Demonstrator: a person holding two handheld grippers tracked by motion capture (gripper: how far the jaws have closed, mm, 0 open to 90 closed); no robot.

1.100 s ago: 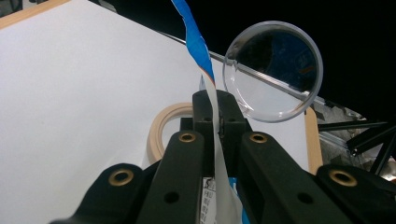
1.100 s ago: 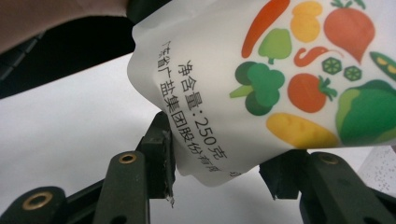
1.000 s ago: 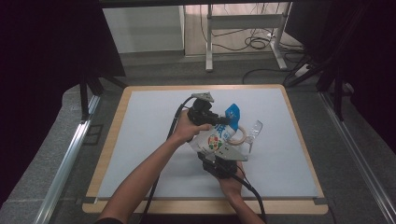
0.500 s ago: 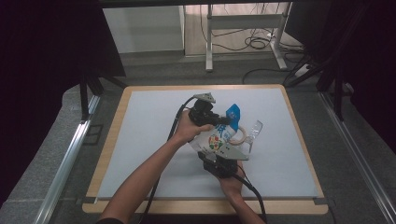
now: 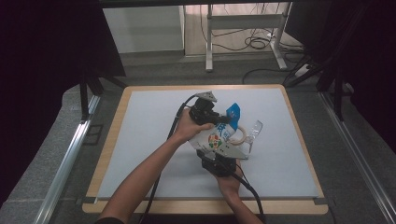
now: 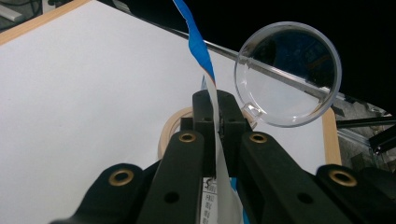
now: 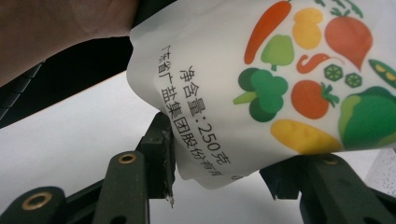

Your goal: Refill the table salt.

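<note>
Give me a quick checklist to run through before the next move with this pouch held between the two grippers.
1. Left gripper shut on the top edge of the white plastic pouch with vegetable pictures: ok, jaws closed on its blue-edged strip.
2. Right gripper holding the pouch's lower end: ok, the pouch sits between its jaws, one pad against it.
3. Pouch lifted off the pale grey table mat: ok, it hangs between the grippers.
4. Clear round plastic lid out of the way: cannot tell, it lies close behind the pouch.
5. Beige tape ring out of the way: cannot tell, it lies partly under the pouch.
6. Pouch opened yet: cannot tell.
</note>
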